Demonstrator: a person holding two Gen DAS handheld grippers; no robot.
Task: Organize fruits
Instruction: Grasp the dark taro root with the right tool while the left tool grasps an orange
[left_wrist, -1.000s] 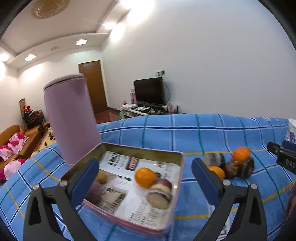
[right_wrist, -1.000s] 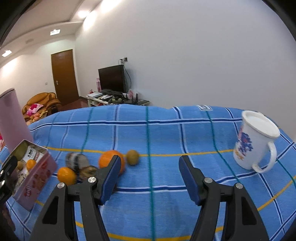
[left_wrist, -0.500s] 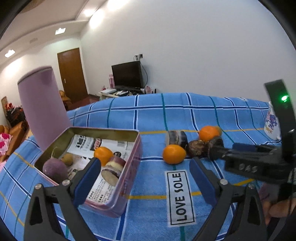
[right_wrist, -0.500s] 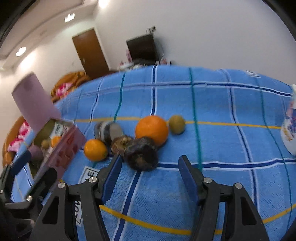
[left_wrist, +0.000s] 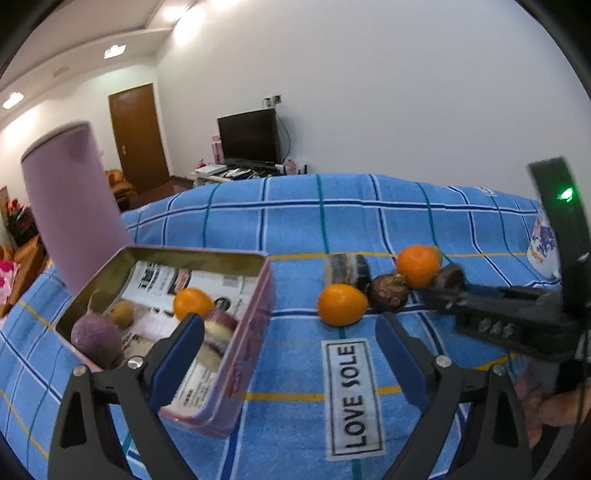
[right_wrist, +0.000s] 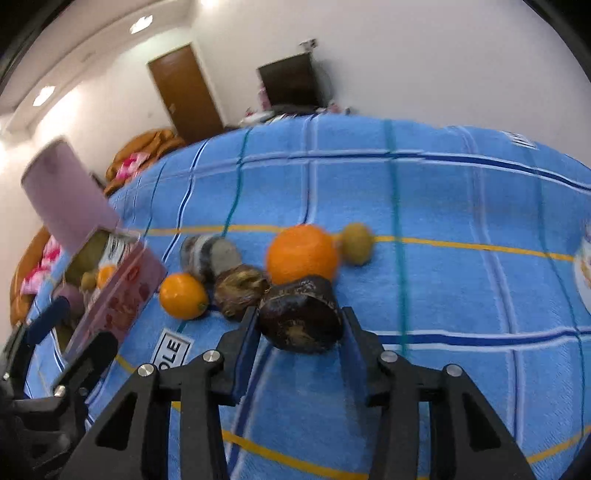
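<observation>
The right gripper (right_wrist: 300, 328) is closing its jaws around a dark, shiny, wrinkly-skinned round fruit (right_wrist: 300, 320), and the blue pads look like they're right against its sides, though the frame is a bit blurry. That fruit is sitting on the fuzzy blue plaid towel (right_wrist: 443, 192) at the front of the little pile. Just behind it a big smooth orange (right_wrist: 301, 253) is resting, with a small greenish-brown kiwi-looking fruit (right_wrist: 356, 243) just beside that one. To the left a rough brown knobbly fruit (right_wrist: 240, 291) is touching the dark one, and a small glossy orange (right_wrist: 183, 295) is lying next to it, plus a grey stripy chunk (right_wrist: 208, 256) behind.

The left gripper (left_wrist: 291, 354) is hanging over the towel with its jaws wide apart and easing in a little, nothing between them. One blue pad is hovering over the corner of the rectangular metal tin (left_wrist: 255, 325), pink on the outside, gold-ish inside, lined with printed paper. In the tin a small orange (left_wrist: 192, 302), a dusty purple round fruit (left_wrist: 96, 336), a little brown one (left_wrist: 122, 313) and a cut purple-skinned piece (left_wrist: 218, 325) are sitting. A tall matte lilac cylinder (left_wrist: 72, 206) is standing behind the tin.
</observation>
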